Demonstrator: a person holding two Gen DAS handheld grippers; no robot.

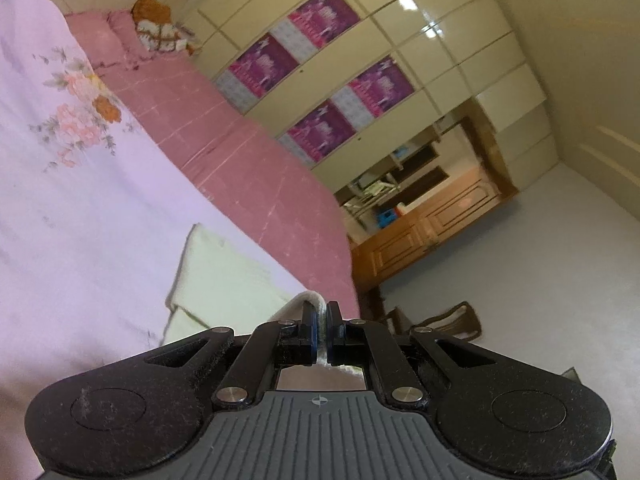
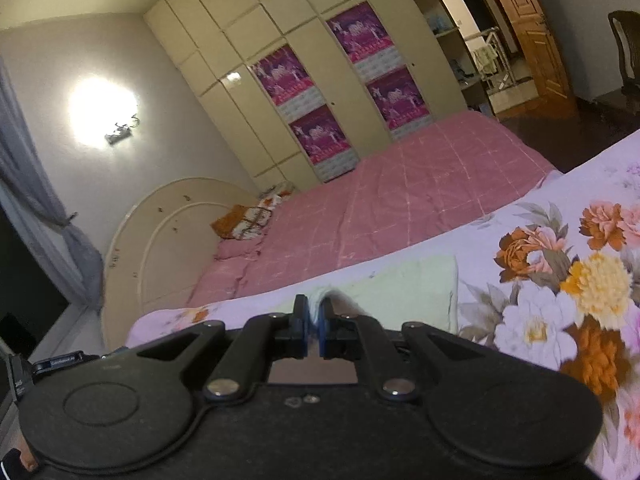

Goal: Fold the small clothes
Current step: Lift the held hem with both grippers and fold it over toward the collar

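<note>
A small pale cream garment (image 1: 224,276) lies on the lilac floral sheet (image 1: 80,208) of the bed. In the left wrist view my left gripper (image 1: 321,312) is shut on a raised edge of that garment, and the cloth bunches between the jaws. In the right wrist view the same pale garment (image 2: 404,292) stretches away from my right gripper (image 2: 315,308), which is shut on another lifted edge of it. Both pinched edges stand above the sheet; the part of the cloth under the grippers is hidden.
A pink checked bedspread (image 1: 240,148) covers the far half of the bed, with pillows (image 2: 248,220) at the cream headboard (image 2: 160,240). Beyond it stand cream wardrobes (image 2: 320,80) with purple posters. A wooden door (image 2: 536,36) and a dark chair (image 2: 628,52) are at the far right.
</note>
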